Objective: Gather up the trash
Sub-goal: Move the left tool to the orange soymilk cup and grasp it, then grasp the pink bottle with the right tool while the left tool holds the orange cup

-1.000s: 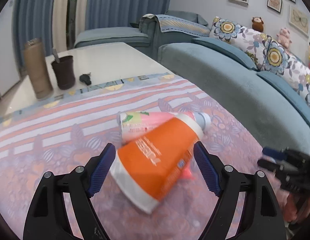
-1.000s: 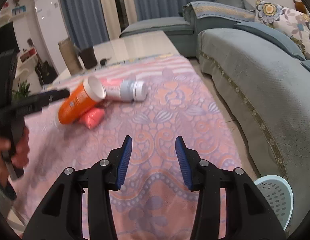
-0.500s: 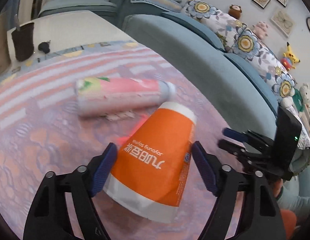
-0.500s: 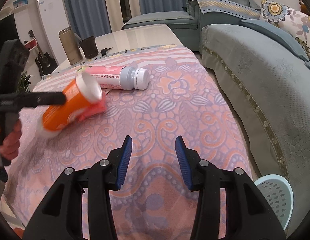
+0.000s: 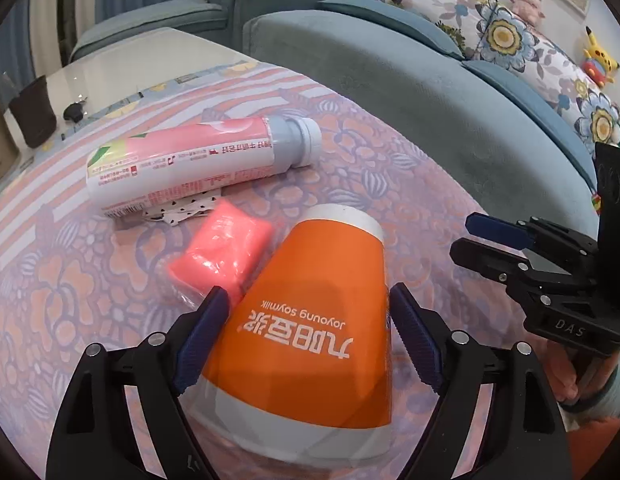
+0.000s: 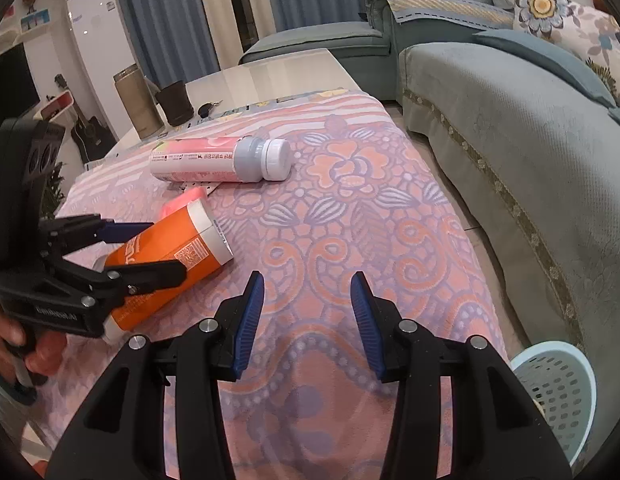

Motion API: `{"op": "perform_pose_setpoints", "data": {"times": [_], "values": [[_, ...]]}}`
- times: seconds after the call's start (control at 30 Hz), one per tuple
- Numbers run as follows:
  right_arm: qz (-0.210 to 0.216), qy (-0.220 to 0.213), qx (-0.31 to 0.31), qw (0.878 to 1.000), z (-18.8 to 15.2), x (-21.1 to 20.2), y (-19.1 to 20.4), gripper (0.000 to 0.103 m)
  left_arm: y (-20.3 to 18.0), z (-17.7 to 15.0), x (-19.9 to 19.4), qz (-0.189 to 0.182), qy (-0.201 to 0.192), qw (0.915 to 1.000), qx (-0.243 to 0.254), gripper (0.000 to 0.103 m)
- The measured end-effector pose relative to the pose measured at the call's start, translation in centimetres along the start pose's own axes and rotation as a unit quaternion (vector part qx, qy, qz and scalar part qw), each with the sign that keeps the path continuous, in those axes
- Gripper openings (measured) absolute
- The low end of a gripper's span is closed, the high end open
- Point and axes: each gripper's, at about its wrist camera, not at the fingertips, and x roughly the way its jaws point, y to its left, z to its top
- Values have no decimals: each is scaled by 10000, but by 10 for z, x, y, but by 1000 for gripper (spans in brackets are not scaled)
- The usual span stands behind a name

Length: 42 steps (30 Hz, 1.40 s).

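An orange-and-white paper cup [image 5: 310,332] lies on its side between the fingers of my left gripper [image 5: 308,304]. Both blue pads touch its sides while the jaws are opening slightly. From the right wrist the cup [image 6: 166,252] sits low on the patterned cloth [image 6: 349,208]; whether it rests on it I cannot tell. A pink packet [image 5: 222,248] lies just beyond it, and a pink bottle [image 5: 190,164] with a grey neck lies on a spotted scrap [image 5: 182,210]. My right gripper [image 6: 308,288] hovers open and empty over the cloth's near part.
A light blue perforated basket [image 6: 557,380] stands on the floor at lower right, beside the grey-blue sofa [image 6: 509,128]. At the table's far end stand a tan tumbler [image 6: 138,100], a dark cup [image 6: 174,102] and keys [image 6: 206,110].
My left gripper has come down and nearer with the orange cup, now low beside the pink packet. The right gripper has stayed where it was.
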Motion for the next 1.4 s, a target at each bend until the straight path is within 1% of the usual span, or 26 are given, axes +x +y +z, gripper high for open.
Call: {"op": "perform_pose_setpoints", "data": {"times": [0.1,0.13,0.2,0.27,0.33,0.43,0.5,0.57,0.6,0.7,0.77,0.8,0.87,0.9,0.97,1.03,1.07,1.1,1.13,1.2,1.3,1.4], "values": [[92,27,101,9999,1,0,-4,42,-1,-8,-7,22,21,9999,-143,77],[128,48,117,9998,2,1,-4,42,-3,-14,-11,88,19,9998,-176,77],[237,101,152,9996,5,2,-3,42,-6,-24,-21,232,-53,9993,-300,72],[436,151,192,9988,12,3,0,42,1,-36,-35,218,-142,9973,-683,68],[496,130,68,9987,28,5,10,42,11,-45,-47,139,-287,9950,-946,68],[563,47,-320,9979,59,17,28,42,30,-58,-64,221,-470,9902,-1298,68],[580,111,-550,9967,84,34,40,42,44,-68,-77,226,-608,9853,-1578,68],[679,143,-791,9944,104,50,52,42,54,-73,-88,264,-729,9819,-1729,68],[679,164,-967,9929,115,61,60,44,61,-77,-93,277,-793,9796,-1825,68],[944,373,-1055,9892,138,87,71,48,72,-82,-100,259,-905,9760,-1964,68],[993,537,-1124,9872,146,103,74,52,78,-85,-101,309,-919,9749,-2003,68],[1060,731,-1175,9847,150,113,74,52,81,-85,-100,318,-920,9744,-2029,68],[1146,1102,-1258,9792,150,128,75,55,86,-88,-101,303,-943,9725,-2109,68],[1187,1197,-1342,9765,148,128,76,55,89,-90,-101,280,-969,9715,-2147,69],[1310,1332,-1452,9716,143,123,77,55,92,-92,-103,257,-1009,9701,-2191,69],[1390,1638,-1485,9653,131,117,80,55,96,-93,-106,210,-1059,9685,-2246,69],[1451,1835,-1514,9604,124,115,83,55,97,-94,-107,184,-1085,9676,-2272,69],[1600,2057,-1606,9520,113,111,90,55,97,-94,-108,165,-1114,9667,-2298,69],[1660,2119,-1775,9466,103,105,97,55,98,-95,-109,155,-1136,9661,-2315,69],[1633,2035,-2043,9435,90,93,110,55,100,-98,-112,152,-1185,9646,-2352,69],[2151,2131,-1861,9347,81,85,116,55,102,-104,-118,153,-1238,9618,-2437,69],[2051,2064,-1938,9369,74,89,125,55,105,-109,-120,209,-1256,9597,-2507,69]]}}
